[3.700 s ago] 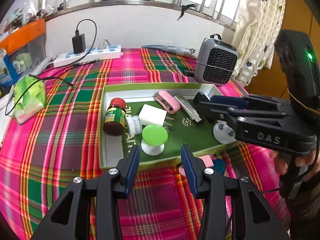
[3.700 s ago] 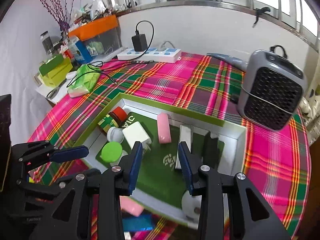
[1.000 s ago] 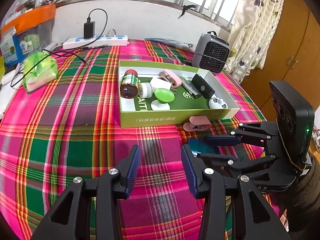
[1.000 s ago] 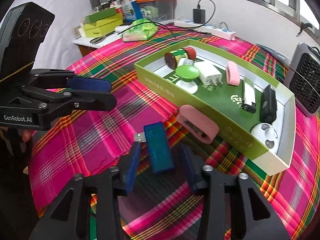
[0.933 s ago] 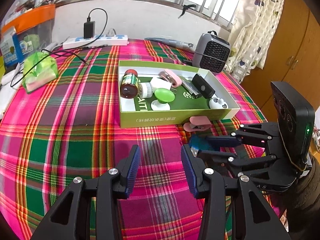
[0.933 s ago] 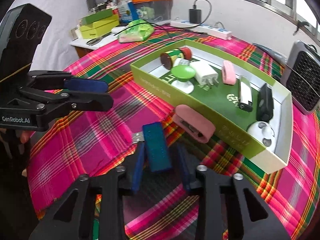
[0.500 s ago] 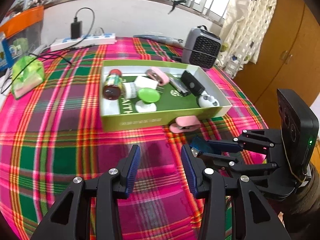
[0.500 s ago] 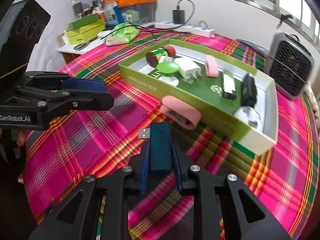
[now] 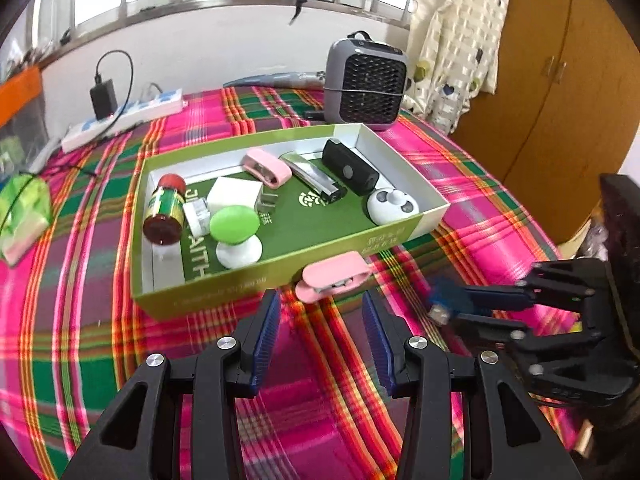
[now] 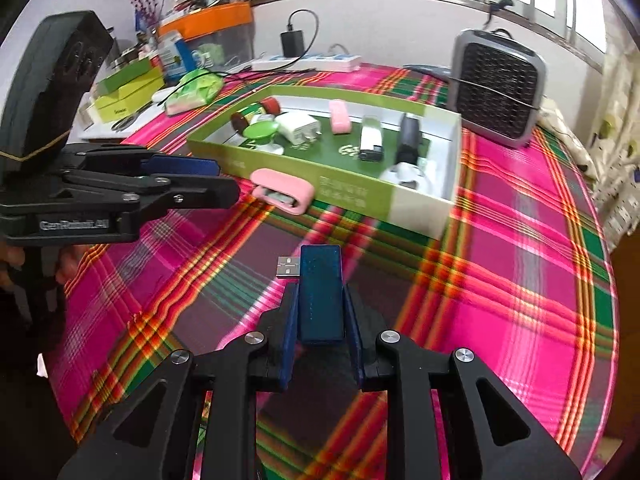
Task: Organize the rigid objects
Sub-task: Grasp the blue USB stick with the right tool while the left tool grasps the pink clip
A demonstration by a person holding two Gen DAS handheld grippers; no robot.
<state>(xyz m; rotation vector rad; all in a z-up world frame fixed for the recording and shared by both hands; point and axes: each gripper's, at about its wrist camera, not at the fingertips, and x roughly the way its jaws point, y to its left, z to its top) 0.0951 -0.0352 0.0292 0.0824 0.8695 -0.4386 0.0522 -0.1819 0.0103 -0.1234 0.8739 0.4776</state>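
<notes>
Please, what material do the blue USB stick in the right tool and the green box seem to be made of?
Blue USB stick: probably translucent plastic, since the body looks glassy and slightly see-through; the bare plug at its tip is shiny metal. Green box: likely cardboard, with thin walls, white inside, matte printed green outside and sharp folded corners.

Grey portable heater w/ black grille [image 9: 365,82] at back of desk, on pink-green plaid cloth [image 9: 80,320]. White power strip [image 9: 124,118] w/ black charger plugged in [image 9: 103,96], far left. Wooden wardrobe [image 9: 560,80] right.
</notes>
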